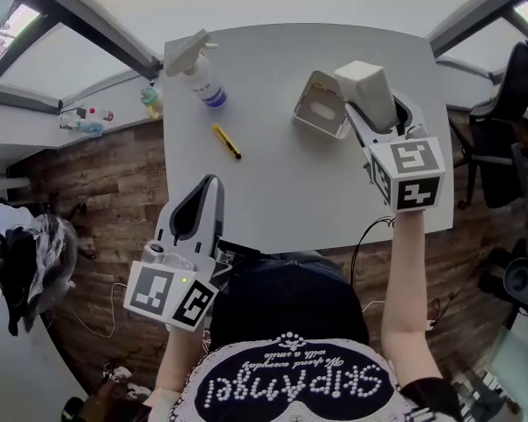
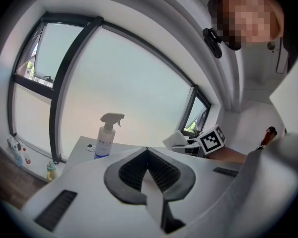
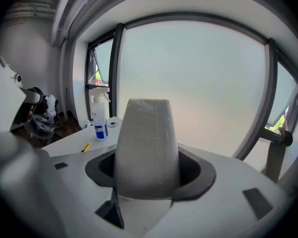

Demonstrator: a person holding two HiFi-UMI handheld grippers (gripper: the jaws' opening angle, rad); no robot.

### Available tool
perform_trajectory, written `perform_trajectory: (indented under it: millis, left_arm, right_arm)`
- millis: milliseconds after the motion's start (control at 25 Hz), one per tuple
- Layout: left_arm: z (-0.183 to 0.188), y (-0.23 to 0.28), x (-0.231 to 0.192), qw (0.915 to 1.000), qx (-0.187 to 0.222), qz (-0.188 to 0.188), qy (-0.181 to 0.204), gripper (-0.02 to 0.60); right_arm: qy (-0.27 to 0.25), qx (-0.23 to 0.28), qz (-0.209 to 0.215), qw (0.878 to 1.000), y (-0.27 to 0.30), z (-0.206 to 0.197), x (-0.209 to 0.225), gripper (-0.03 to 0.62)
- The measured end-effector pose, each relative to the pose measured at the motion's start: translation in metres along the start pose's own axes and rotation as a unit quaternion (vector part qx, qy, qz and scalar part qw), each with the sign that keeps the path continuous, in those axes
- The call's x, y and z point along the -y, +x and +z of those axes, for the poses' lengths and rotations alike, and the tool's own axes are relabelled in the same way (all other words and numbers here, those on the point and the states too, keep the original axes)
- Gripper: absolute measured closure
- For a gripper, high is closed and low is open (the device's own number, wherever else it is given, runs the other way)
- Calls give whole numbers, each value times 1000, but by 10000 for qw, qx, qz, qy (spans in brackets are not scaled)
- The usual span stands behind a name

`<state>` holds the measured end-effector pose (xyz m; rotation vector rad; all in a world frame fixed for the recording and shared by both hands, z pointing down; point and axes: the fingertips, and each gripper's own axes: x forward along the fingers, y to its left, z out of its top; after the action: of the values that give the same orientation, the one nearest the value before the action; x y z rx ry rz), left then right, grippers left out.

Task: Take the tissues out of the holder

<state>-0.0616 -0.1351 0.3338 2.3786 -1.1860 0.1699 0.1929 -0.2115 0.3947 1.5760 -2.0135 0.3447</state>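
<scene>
Right gripper (image 1: pixel 374 117) is clamped wide on the tissues (image 1: pixel 365 84), holding the pack just above the holder (image 1: pixel 321 105) near the tabletop's (image 1: pixel 273 192) far-right corner, probably to clear it; left gripper (image 1: pixel 209 190) is closed on nothing, idle at the near edge.

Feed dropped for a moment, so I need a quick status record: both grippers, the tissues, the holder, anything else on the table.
left gripper: shut, empty, at the near left edge of the table
right gripper: shut on the tissue pack, raised above the table
tissue pack: out of the holder
holder: on the table, looks empty
other items: spray bottle, yellow tool
</scene>
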Motion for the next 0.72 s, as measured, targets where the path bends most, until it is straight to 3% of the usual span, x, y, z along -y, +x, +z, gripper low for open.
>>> perform_trajectory:
  millis: [720]
  left_arm:
    - [6, -5, 16, 9993, 75, -299, 223, 580]
  right_arm:
    - [685, 1008, -429, 9916, -82, 17, 1, 315]
